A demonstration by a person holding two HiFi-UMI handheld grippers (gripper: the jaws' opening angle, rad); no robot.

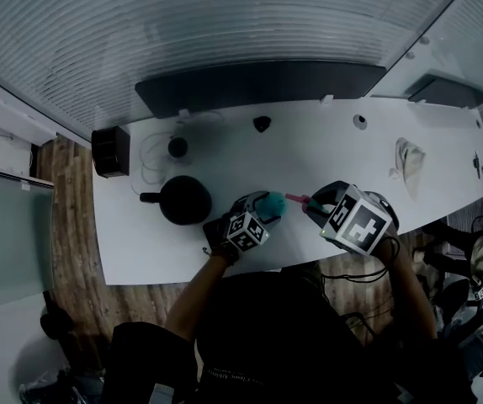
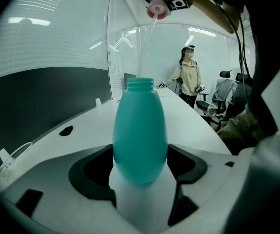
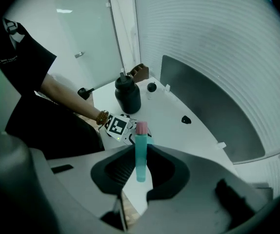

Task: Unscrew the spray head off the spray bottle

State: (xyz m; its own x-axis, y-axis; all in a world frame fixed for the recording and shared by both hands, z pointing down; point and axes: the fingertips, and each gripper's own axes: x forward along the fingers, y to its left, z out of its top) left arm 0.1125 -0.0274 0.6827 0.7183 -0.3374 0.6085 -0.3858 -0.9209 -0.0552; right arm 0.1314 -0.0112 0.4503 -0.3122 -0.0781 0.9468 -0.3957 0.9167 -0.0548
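Note:
My left gripper (image 2: pixel 140 165) is shut on the lower body of a teal spray bottle (image 2: pixel 140 130), which points away from it. The bottle's threaded neck (image 2: pixel 140 84) is bare and open. The spray head (image 3: pixel 140 152), teal with a pink collar (image 3: pixel 141 127), is clamped in my right gripper (image 3: pixel 140 168). In the left gripper view the pink collar (image 2: pixel 156 7) hangs above the bottle, and a thin clear dip tube (image 2: pixel 147 43) runs down to the mouth. In the head view the two grippers face each other near the table's front edge, bottle (image 1: pixel 273 204) at left, spray head (image 1: pixel 298 199) at right.
On the white table (image 1: pixel 326 150) stand a black jug (image 1: pixel 184 199) and a black box (image 1: pixel 111 151) at the left. A crumpled cloth (image 1: pixel 408 160) lies at the right. A dark panel (image 1: pixel 258 87) runs along the back. A person (image 2: pixel 189 79) stands far off by office chairs.

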